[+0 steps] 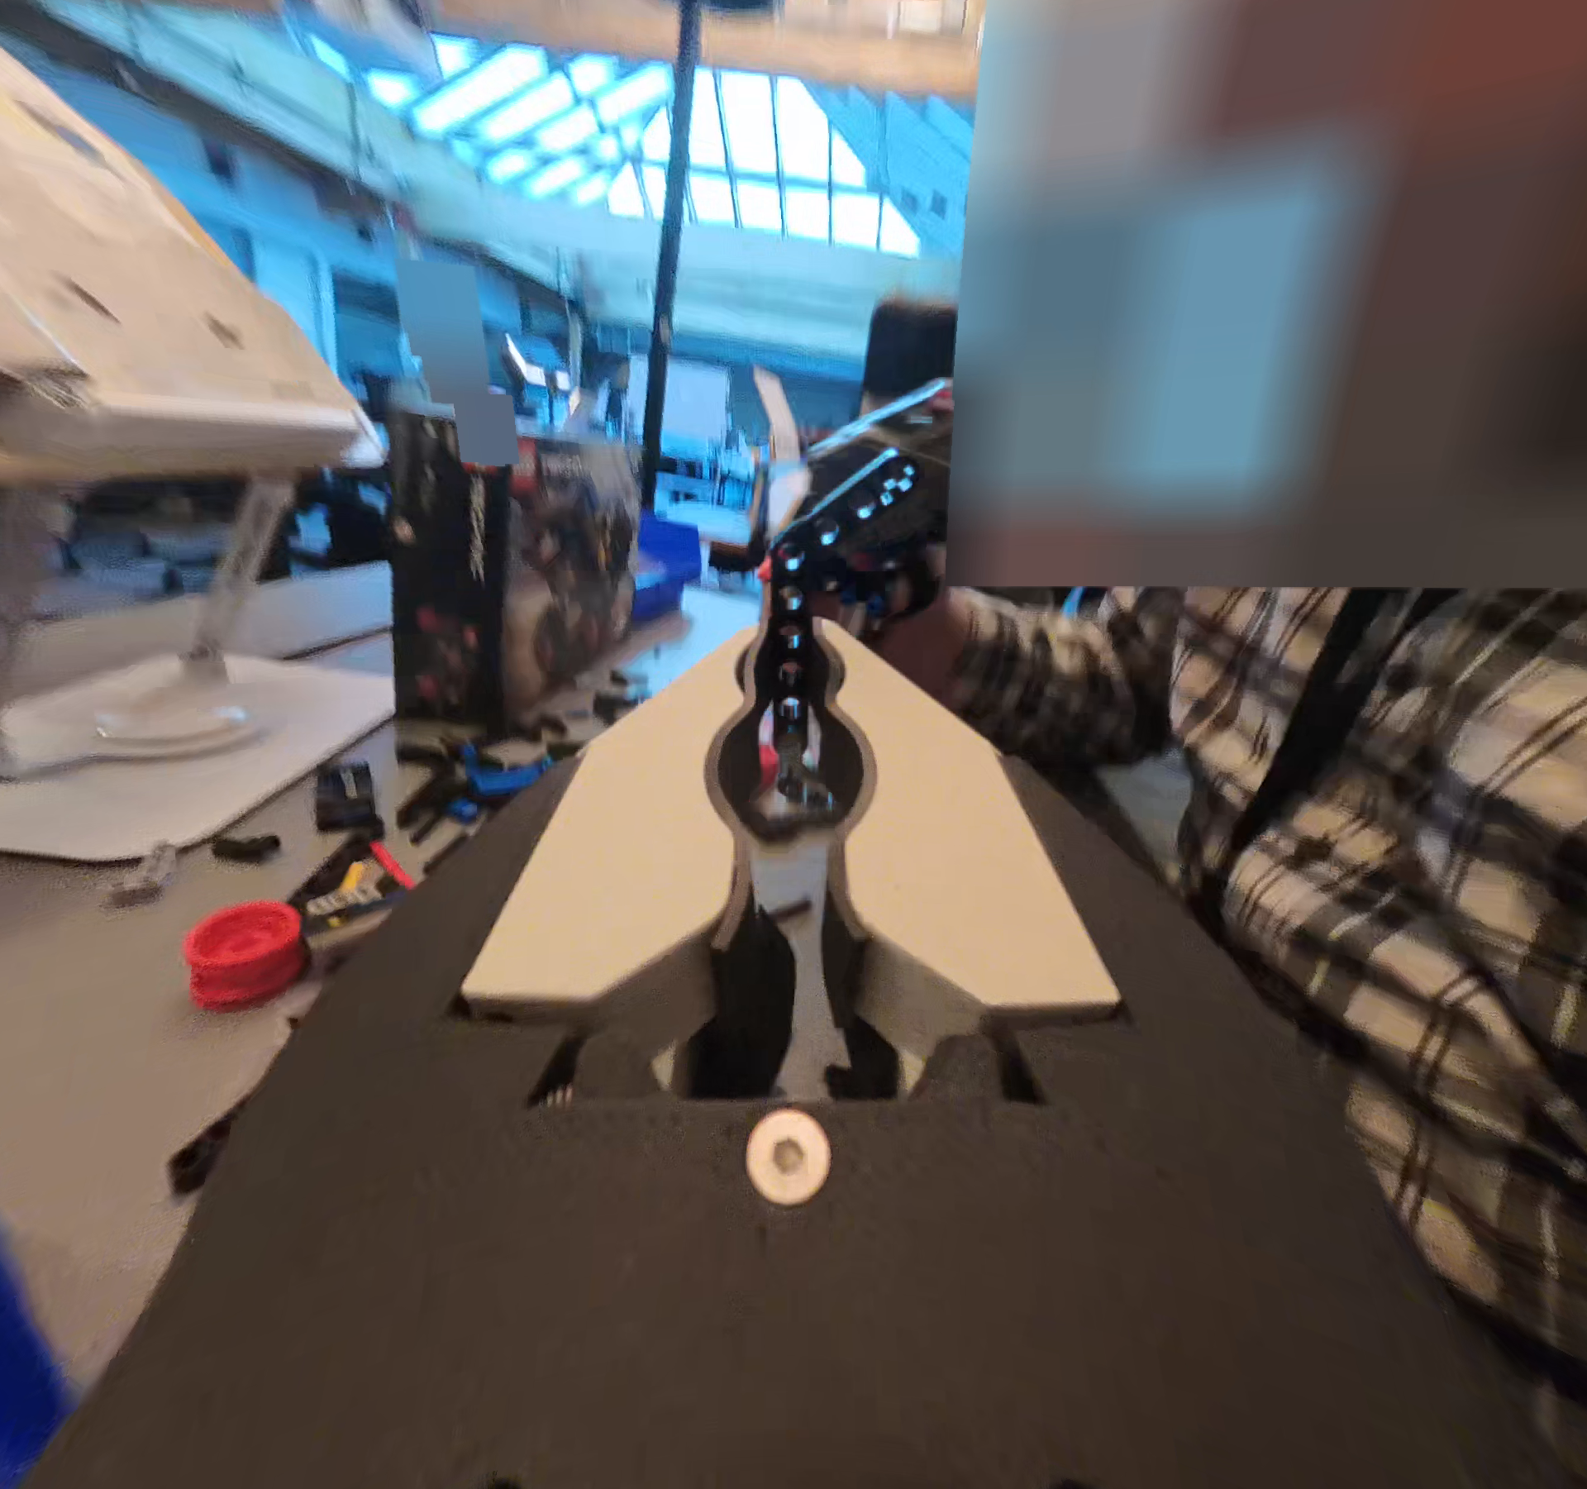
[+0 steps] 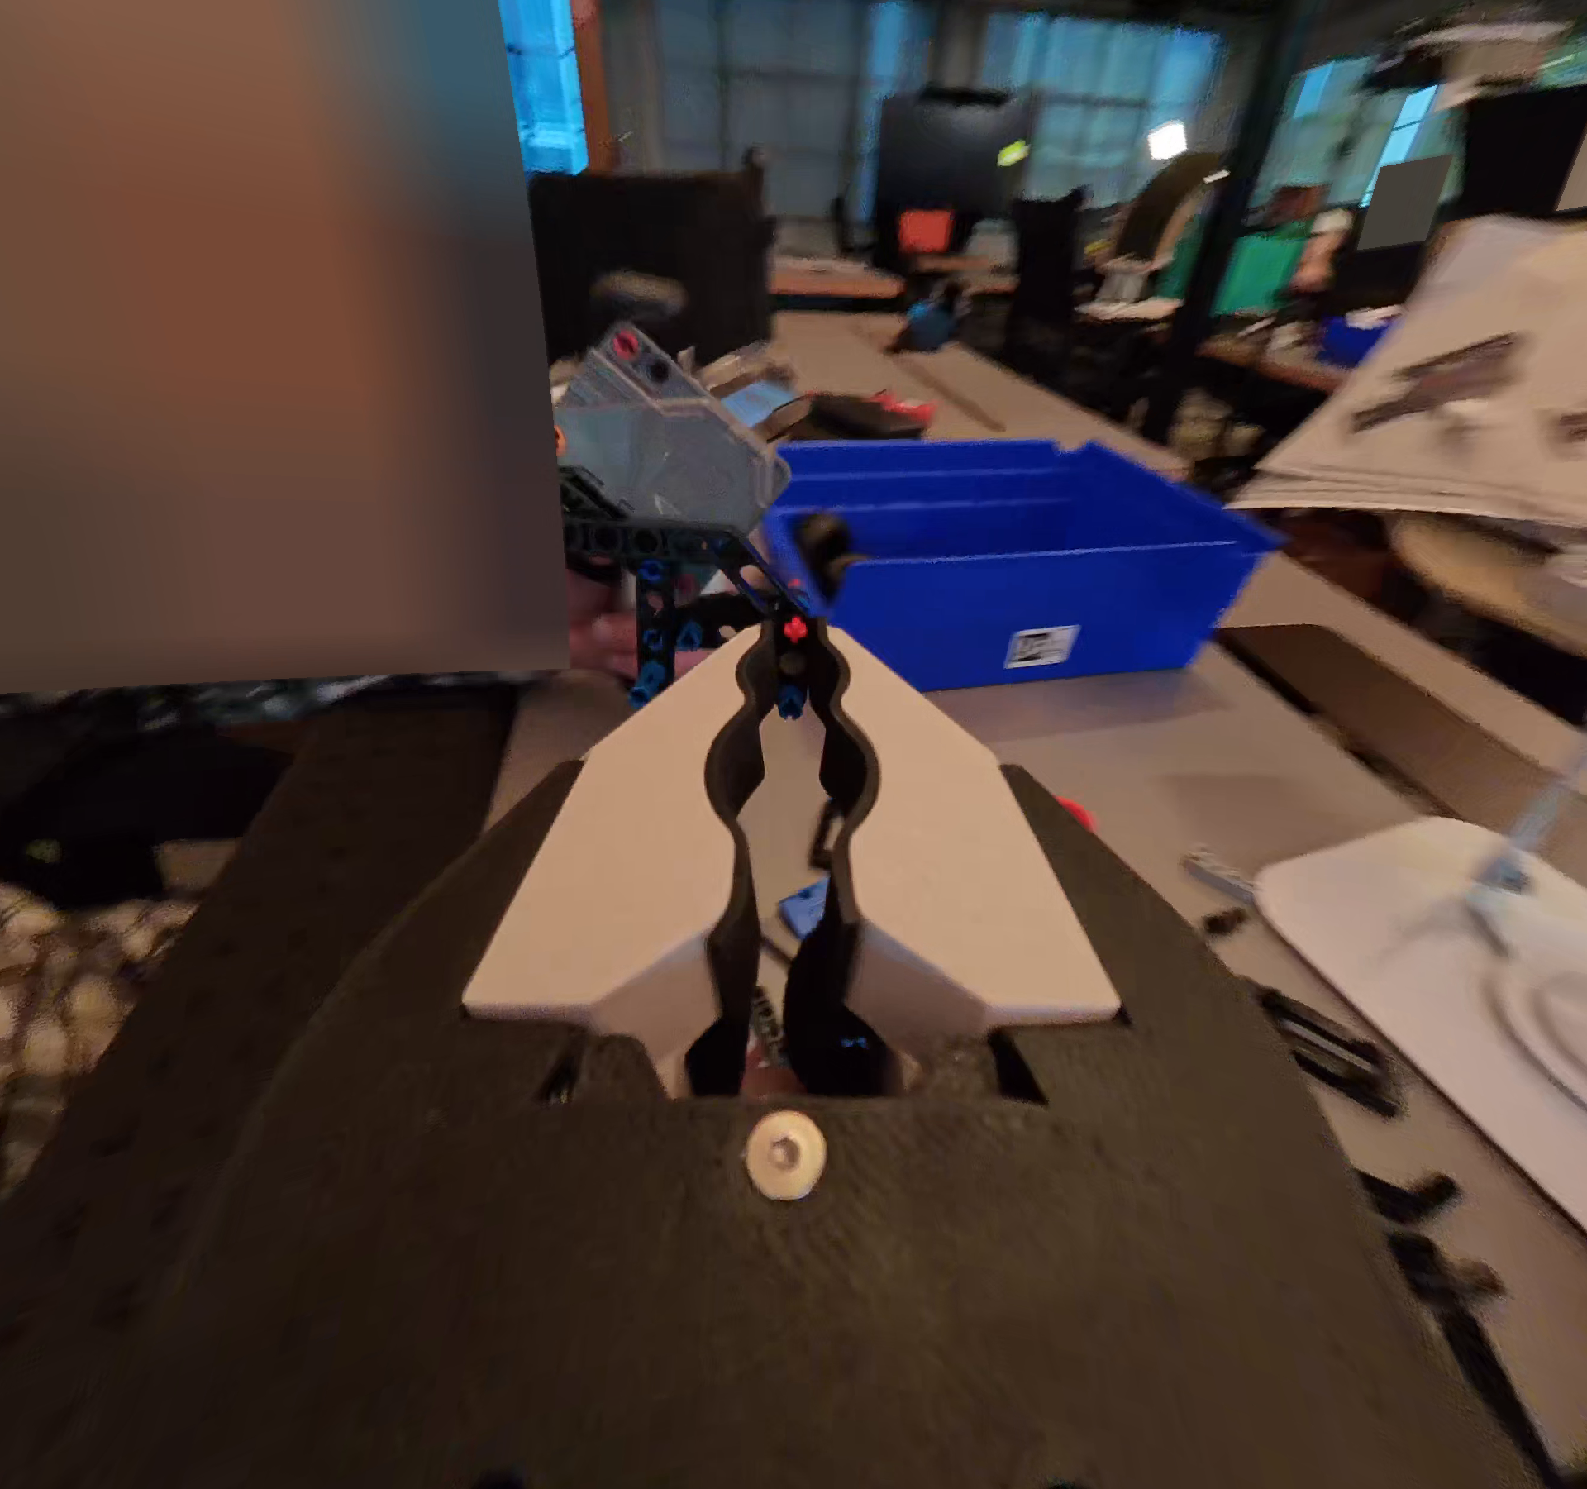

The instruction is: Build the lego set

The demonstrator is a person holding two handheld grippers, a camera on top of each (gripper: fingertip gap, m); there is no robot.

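Observation:
My left gripper (image 1: 790,632) is shut on a black holed beam (image 1: 788,675) that rises from its jaws and bends up to the right into a dark lego assembly (image 1: 867,503), held in the air. My right gripper (image 2: 790,642) is shut at its tips on a black beam with red and blue pins (image 2: 792,666). That beam joins a lego assembly (image 2: 653,537) with a grey translucent panel (image 2: 670,443) at upper left. A hand shows just behind the assembly in both views.
Left wrist view: a red wheel (image 1: 245,954), loose lego parts (image 1: 481,769), the lego box (image 1: 507,572), a white stand base (image 1: 172,726) holding a booklet (image 1: 129,331), a plaid sleeve (image 1: 1374,846). Right wrist view: a blue bin (image 2: 1013,554), scattered black parts (image 2: 1340,1044). The gap from one gripper's tips to the other's is roughly 9 cm.

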